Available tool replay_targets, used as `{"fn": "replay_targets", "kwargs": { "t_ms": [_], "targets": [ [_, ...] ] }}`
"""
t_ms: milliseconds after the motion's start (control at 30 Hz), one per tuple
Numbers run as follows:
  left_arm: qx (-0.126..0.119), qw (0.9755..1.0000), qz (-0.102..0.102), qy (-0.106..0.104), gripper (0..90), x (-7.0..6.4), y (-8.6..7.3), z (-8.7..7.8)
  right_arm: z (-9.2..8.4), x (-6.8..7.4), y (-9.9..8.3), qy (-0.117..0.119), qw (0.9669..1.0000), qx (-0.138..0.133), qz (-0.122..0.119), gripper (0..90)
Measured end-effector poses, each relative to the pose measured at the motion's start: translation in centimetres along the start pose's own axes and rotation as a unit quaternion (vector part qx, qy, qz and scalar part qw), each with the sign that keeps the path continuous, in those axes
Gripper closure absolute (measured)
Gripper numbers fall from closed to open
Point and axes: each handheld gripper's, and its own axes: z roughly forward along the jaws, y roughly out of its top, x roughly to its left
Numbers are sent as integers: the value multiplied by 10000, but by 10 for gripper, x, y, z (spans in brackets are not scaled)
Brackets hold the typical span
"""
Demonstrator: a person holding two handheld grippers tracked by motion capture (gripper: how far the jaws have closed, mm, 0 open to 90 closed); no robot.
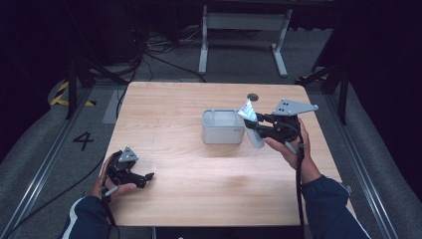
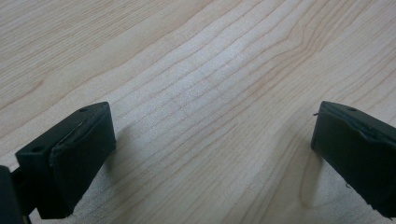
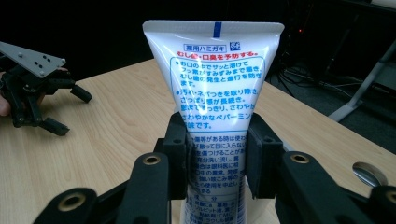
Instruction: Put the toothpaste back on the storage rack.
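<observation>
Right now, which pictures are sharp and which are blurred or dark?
High view: table lit, surroundings almost black. Left gripper view: wood grain sharp, the near black pads soft. Right gripper view: toothpaste tube print sharp, room behind dark, the other gripper slightly soft.

Both sleeves are dark navy, and the left sleeve [image 1: 82, 215] carries a white stripe along its edge. Each tool is matte black with angular linkage arms: the left tool [image 1: 142, 178] and the right tool [image 1: 253, 122] each bear a grey three-cornered plate with small holes. Brass-ringed screw holes dot the right tool's arms. A black cable [image 1: 299, 184] trails from the right tool.
</observation>
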Motion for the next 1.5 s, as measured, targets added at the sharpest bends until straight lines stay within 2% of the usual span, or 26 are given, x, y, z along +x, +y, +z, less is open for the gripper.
{"fn": "replay_targets", "kwargs": {
  "t_ms": [500, 533, 667, 967, 1500],
  "targets": [
    [24, 10000, -5, -16, 2, 0, 0, 0, 20, -3, 19, 33, 9999, -102, -49, 661],
    [-1, 10000, 70, 13, 2, 1, 1, 0, 22, -4, 19, 33, 9999, -107, -39, 661],
    [-9, 10000, 95, 20, 2, 1, 1, 0, 28, -5, 21, 46, 9999, -124, -27, 661],
    [-9, 10000, 39, 2, 2, 1, 1, 1, 39, -9, 26, 34, 9998, -187, -23, 661],
    [-7, 10000, 76, 5, 2, 1, 1, 1, 61, -14, 36, 34, 9997, -245, 7, 659]
  ]
}}
